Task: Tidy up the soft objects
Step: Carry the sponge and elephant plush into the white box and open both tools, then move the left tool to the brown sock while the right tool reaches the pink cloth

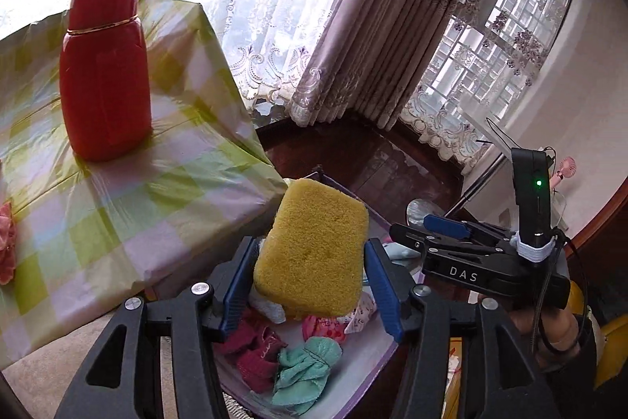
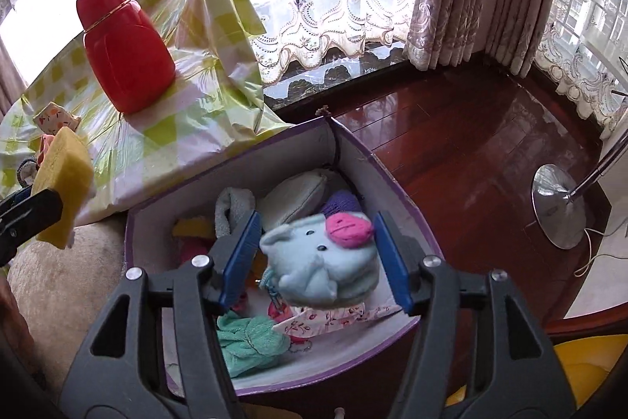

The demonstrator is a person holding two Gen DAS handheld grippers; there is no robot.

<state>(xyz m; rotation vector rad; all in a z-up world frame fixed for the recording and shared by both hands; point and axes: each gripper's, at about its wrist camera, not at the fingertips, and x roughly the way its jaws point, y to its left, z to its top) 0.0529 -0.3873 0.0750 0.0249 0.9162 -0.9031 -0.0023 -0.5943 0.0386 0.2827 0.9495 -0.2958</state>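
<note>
Gripping sponge (image 1: 314, 250), left gripper (image 1: 310, 285)

a table draped in a green-and-white checked cloth (image 2: 188, 128) stands at left, with a red bottle (image 2: 125, 46) upright on it and small patterned fabric pieces (image 2: 55, 116) at its left edge. right of it, a purple-rimmed box (image 2: 396, 183) sits on dark wooden floor (image 2: 471, 144), where a lamp base (image 2: 557, 207) rests further right.

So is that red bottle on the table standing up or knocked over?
Upright. The red bottle stands on its base on the checked tablecloth, cap on top, in both views.
</note>
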